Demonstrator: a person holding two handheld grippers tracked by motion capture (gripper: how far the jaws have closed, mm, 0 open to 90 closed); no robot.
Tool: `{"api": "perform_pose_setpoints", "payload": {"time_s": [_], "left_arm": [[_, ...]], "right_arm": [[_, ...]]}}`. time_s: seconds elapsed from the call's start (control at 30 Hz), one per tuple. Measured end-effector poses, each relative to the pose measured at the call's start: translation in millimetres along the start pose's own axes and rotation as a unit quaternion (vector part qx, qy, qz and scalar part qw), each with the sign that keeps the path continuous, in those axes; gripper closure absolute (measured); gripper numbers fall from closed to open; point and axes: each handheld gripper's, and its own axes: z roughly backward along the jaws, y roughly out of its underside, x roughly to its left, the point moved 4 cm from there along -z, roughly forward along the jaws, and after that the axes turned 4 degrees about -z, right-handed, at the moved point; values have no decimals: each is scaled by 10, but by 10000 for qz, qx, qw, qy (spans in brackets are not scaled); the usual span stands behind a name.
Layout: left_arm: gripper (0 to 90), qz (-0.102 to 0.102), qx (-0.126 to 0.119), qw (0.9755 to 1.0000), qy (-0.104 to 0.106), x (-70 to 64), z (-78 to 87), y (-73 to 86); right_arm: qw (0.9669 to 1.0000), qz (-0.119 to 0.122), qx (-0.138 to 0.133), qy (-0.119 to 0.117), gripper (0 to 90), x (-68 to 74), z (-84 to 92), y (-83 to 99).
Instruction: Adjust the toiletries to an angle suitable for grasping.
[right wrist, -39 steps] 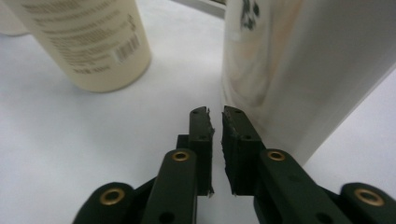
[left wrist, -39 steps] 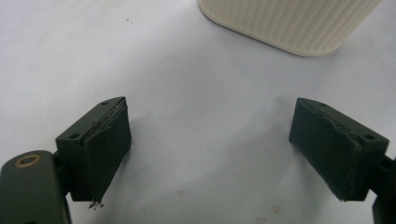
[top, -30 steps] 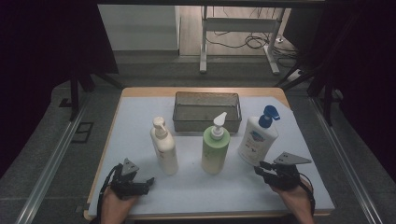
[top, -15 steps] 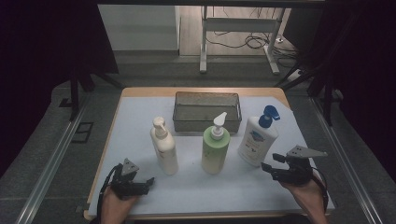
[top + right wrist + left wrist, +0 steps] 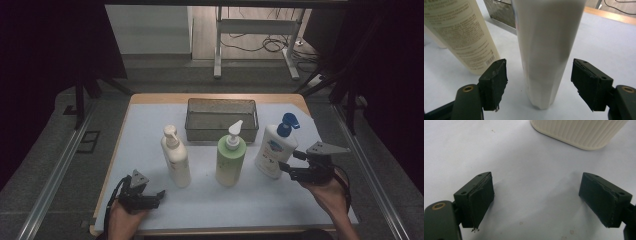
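Three pump bottles stand in a row on the white mat: a cream one point(image 5: 176, 159), a green one point(image 5: 230, 161) and a white one with a blue pump point(image 5: 272, 150). My right gripper point(image 5: 289, 161) is at the white bottle's right side. In the right gripper view the white bottle point(image 5: 546, 50) stands between the jaws with a gap on each side. My right gripper point(image 5: 539, 85) is open, and its jaws have just been opening. My left gripper point(image 5: 159, 196) rests low on the mat at the front left, open and empty point(image 5: 536, 202). The cream bottle's ribbed base point(image 5: 576, 131) is ahead of it.
A dark mesh basket point(image 5: 221, 131) sits behind the bottles at the middle back of the mat. A pale bottle with a printed label point(image 5: 461, 32) stands just left of the white one in the right gripper view. The table's wooden edge point(image 5: 215, 97) runs along the far side.
My right gripper has lifted and moved further from me, alongside the white bottle, and its jaws stand wider apart. The left gripper and the bottles have not moved.
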Motion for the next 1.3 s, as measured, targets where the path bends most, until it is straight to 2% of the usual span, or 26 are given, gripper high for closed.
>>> {"api": "perform_pose_setpoints", "payload": {"time_s": [0.67,1.0,1.3], "left_arm": [[127,1,2,10000,1,0,0,0],[127,-1,5,10000,2,1,0,0],[127,-1,5,10000,2,1,0,0]], "right_arm": [[9995,297,48,31,317,33,-248,-306],[9992,372,101,90,347,34,-369,-345],[9993,353,58,91,379,29,-383,-347]]}}
